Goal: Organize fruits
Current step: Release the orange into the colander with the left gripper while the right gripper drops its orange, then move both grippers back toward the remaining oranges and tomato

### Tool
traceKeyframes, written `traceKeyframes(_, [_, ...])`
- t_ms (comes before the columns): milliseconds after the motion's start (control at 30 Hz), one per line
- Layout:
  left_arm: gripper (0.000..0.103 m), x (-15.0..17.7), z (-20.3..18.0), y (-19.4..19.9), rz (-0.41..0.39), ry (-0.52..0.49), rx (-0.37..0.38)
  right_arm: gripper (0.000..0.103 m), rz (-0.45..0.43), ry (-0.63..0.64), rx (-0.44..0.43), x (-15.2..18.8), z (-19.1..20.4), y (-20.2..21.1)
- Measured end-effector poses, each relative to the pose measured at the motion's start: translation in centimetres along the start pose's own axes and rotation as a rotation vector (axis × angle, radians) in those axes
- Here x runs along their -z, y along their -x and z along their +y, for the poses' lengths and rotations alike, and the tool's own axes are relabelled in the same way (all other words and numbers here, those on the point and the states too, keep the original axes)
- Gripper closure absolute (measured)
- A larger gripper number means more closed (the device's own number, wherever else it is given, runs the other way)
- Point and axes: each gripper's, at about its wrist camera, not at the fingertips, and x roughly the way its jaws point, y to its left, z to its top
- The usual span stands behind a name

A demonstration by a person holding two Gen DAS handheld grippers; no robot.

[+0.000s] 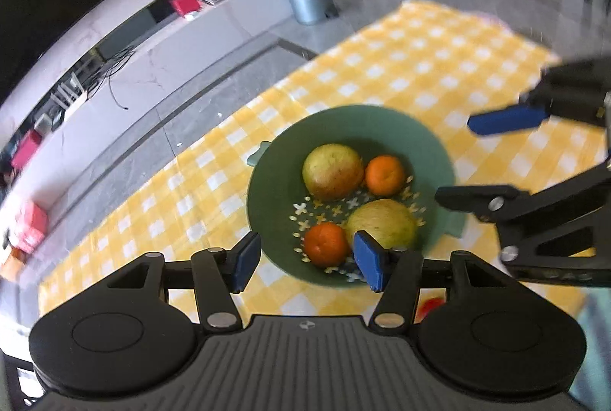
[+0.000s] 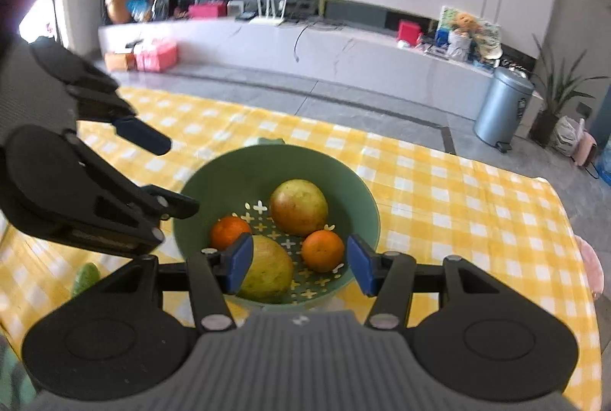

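Both grippers, left (image 1: 307, 262) & right (image 2: 299, 264), agape & empty over bowl (image 1: 385, 120); apples (image 1: 332, 171) firm, heavy-ish, slick—grab across widest part.

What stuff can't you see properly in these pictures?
- Small red thing, left wrist view: mostly hidden behind the left claw, so I cannot tell what it is.
- Green bumpy thing, right wrist view: half covered by the right claw's body; unclear.
- Round green plastic colander bowl: its near rim is hidden by the right claw.
- Shelf items behind: blurred and too small.
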Motion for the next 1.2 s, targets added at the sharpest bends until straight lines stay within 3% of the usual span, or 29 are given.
traceKeyframes(133, [0.037, 2.2, -0.2, 2.5, -0.052, 0.087, 0.057, 0.051, -0.044, -0.016, 0.029, 1.3, 1.2, 1.7])
traceKeyframes(267, [0.037, 4.9, -0.3, 4.3, -0.101, 0.153, 0.059, 0.051, -0.088, -0.043, 0.018, 2.8, 2.3, 3.0])
traceKeyframes(400, [0.037, 7.7, 0.2, 5.8, -0.16, 0.251, 0.117, 0.051, -0.119, -0.109, 0.005, 4.8, 3.5, 3.6])
traceKeyframes(567, [0.037, 10.7, 0.5, 6.5, -0.202, 0.353, 0.115, 0.051, -0.122, -0.178, -0.008, 7.3, 5.0, 2.9])
traceKeyframes(800, [0.038, 12.9, -0.1, 5.6, -0.164, 0.314, 0.081, 0.052, -0.067, -0.171, -0.029, 9.6, 6.3, 0.9])
traceKeyframes(1200, [0.049, 14.0, -1.5, 1.8, -0.041, 0.224, 0.248, 0.067, 0.005, -0.226, -0.112, 10.2, 5.6, -1.8])
